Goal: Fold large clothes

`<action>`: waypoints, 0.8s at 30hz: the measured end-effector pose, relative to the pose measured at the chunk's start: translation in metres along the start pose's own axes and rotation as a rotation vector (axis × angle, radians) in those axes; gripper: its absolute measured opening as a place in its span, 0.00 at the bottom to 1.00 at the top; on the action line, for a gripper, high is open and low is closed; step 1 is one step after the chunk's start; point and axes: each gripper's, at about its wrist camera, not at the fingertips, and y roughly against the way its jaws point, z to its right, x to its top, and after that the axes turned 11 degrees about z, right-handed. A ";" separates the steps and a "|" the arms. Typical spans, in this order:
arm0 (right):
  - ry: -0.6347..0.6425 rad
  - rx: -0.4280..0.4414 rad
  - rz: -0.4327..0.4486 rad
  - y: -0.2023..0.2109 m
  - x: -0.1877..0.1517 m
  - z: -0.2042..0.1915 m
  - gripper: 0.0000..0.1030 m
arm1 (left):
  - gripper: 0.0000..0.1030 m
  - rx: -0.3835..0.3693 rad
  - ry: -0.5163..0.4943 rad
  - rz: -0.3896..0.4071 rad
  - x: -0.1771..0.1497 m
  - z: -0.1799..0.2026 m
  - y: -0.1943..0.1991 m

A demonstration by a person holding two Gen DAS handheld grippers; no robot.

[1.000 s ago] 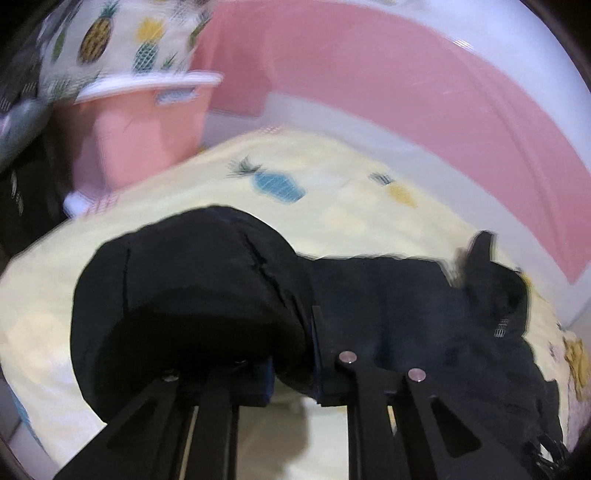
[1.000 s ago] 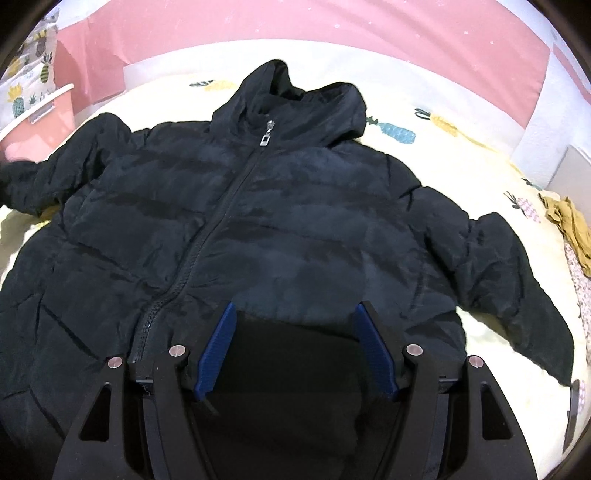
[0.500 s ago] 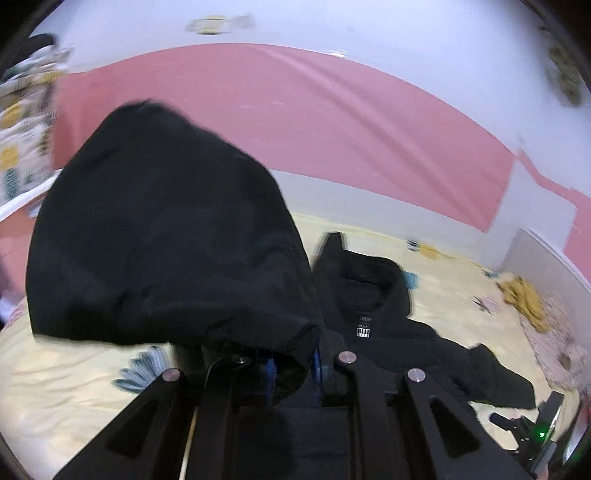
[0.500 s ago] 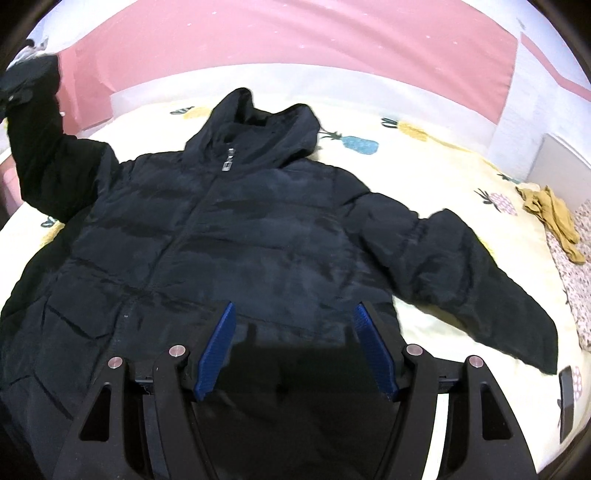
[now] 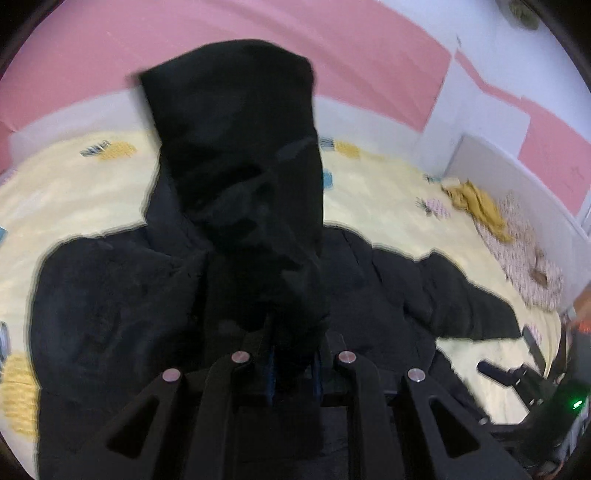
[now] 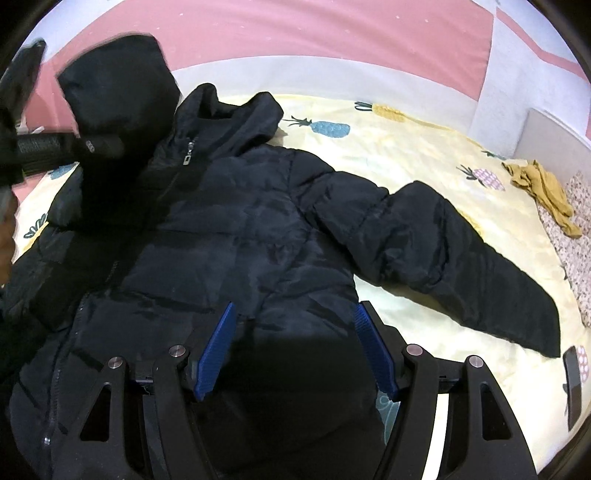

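A black puffer jacket (image 6: 258,236) lies front up on the yellow pineapple bedsheet (image 6: 424,155), zipper shut, hood toward the far wall. My left gripper (image 5: 291,373) is shut on the jacket's left sleeve (image 5: 243,177) and holds it lifted above the jacket body (image 5: 110,314). The lifted sleeve (image 6: 118,96) and the left gripper's body (image 6: 62,147) show at the upper left of the right wrist view. My right gripper (image 6: 295,347) is open and empty above the jacket's lower front. The other sleeve (image 6: 461,258) lies spread out to the right.
A mustard cloth (image 6: 543,188) and a patterned cloth (image 6: 576,251) lie at the bed's right side. A dark phone-like object (image 6: 572,384) lies near the front right edge. A pink and white wall (image 6: 332,33) runs behind the bed.
My left gripper has lifted the left sleeve off the bed and swung it up and over toward the jacket's body. My right gripper has stayed open above the jacket's hem, shifting slightly left.
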 end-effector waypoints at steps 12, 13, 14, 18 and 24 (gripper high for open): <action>-0.102 0.029 0.015 -0.004 0.005 0.021 0.65 | 0.83 -0.224 0.126 -0.082 -0.012 0.007 -0.008; -0.111 0.030 0.021 -0.003 0.008 0.022 0.65 | 0.83 -0.236 0.126 -0.066 -0.008 0.005 0.002; -0.119 0.030 0.030 -0.001 0.011 0.023 0.65 | 0.83 -0.232 0.121 -0.044 -0.003 0.003 0.012; -0.130 0.060 0.043 -0.004 0.026 0.017 0.65 | 0.83 -0.098 0.135 0.071 0.020 -0.047 0.052; -0.087 0.158 0.032 -0.039 0.049 -0.015 0.65 | 0.76 0.173 0.278 0.055 0.030 -0.161 0.053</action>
